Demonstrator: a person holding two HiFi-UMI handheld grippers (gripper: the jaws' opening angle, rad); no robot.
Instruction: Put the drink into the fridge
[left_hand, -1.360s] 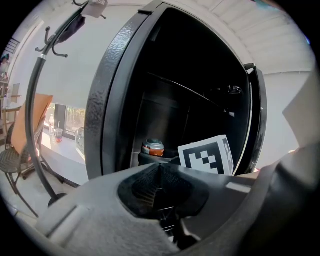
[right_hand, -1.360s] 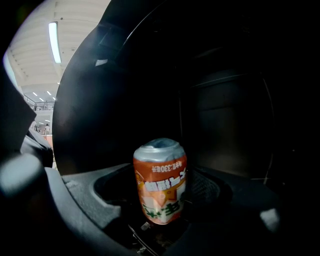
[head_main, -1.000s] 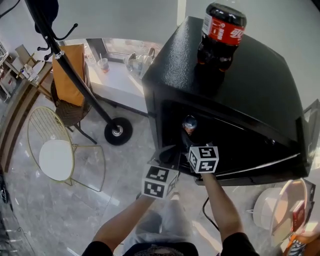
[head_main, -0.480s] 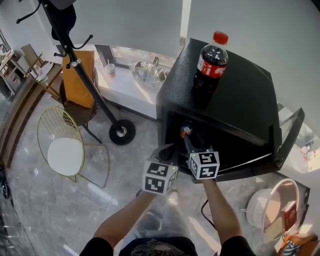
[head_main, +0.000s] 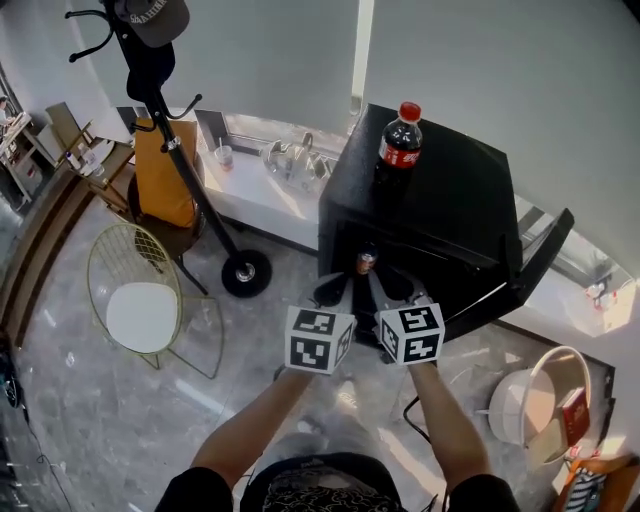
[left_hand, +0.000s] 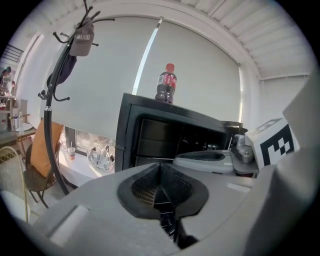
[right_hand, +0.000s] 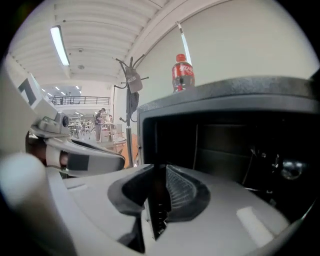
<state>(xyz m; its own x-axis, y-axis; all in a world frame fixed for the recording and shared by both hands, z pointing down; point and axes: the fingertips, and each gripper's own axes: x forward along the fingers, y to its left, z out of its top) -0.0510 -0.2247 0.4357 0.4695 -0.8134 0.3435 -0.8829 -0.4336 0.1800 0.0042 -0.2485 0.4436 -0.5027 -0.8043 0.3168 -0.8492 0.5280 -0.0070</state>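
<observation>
- Both your tools have pulled back and up from the mouth of the fridge. A second ago the right tool was right at the small drink. Now it hangs clear in front of the opening.
- That right tool has just been closing. Its jaws are almost together with only a thin slit left, and there's nothing in it.
- The left tool is fully closed and empty too, sitting just beside the right one.
- The small drink stands inside the fridge, near the front left of the opening, and neither tool touches it. I'd call that one delivered.
- The cola bottle is on top of the fridge, same as before, and the door hangs open on the right. If that bottle also counts as the drink, it hasn't gone in yet. Either way, the door probably wants shutting at some point.
- Hard to make out: the head view shows only the top of the small drink, because your tools cover what's below it. I can't tell if it's a can or a bottle, or what it stands on.
- Neither gripper view picks it out, since the inside of the fridge is just too dark. Something shiny sits deep inside in the right gripper view, no idea what.
</observation>
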